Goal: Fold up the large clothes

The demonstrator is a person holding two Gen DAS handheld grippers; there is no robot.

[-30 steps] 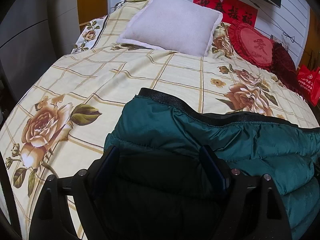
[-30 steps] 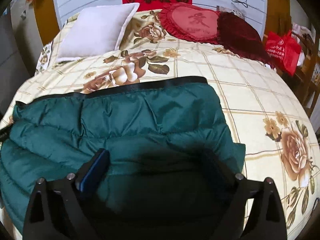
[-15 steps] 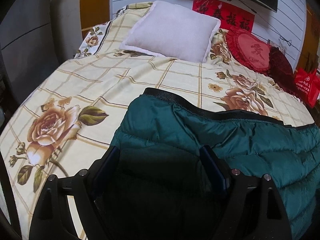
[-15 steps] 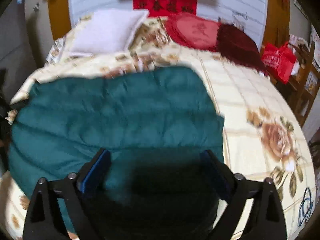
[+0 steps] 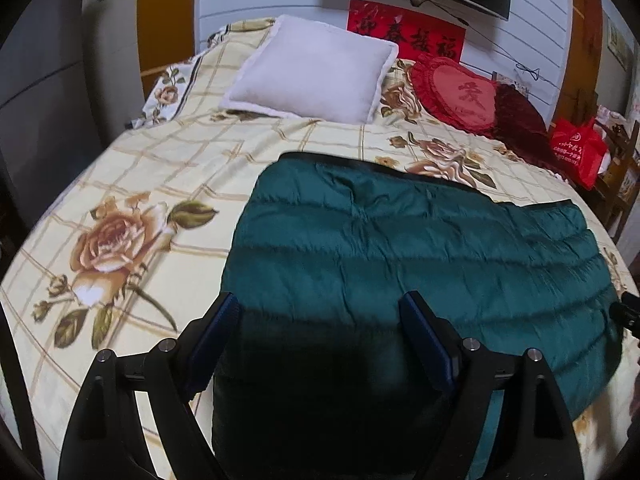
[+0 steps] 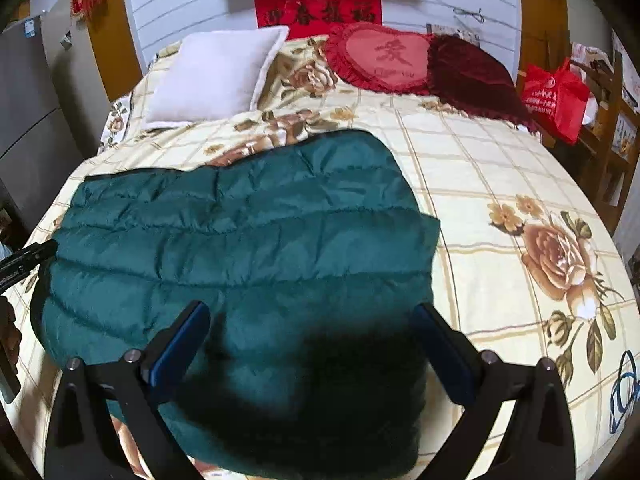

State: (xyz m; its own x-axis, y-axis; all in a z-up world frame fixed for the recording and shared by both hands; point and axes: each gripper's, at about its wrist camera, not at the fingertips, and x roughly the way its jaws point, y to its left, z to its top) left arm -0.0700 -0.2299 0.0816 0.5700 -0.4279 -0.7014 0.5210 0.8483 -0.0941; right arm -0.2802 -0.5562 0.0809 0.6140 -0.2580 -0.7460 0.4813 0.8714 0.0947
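Note:
A dark green quilted down jacket [image 5: 420, 248] lies folded flat on the floral bedspread [image 5: 160, 168], with a black trim along its far edge. It also shows in the right wrist view [image 6: 248, 240]. My left gripper [image 5: 320, 312] is open and empty, raised over the jacket's near left part. My right gripper [image 6: 316, 320] is open and empty, raised over the jacket's near right part. The tip of the other gripper shows at the left edge of the right wrist view [image 6: 24, 258].
A white pillow [image 5: 316, 72], a red heart cushion [image 5: 456, 92] and a dark red cushion [image 5: 520, 120] lie at the head of the bed. A red bag [image 5: 576, 148] stands beside the bed at the right. A grey cabinet [image 6: 28, 120] stands at the left.
Both grippers have lifted up and back from the jacket, so more of it and of the bed shows. The jacket lies flatter. The fingers stay open.

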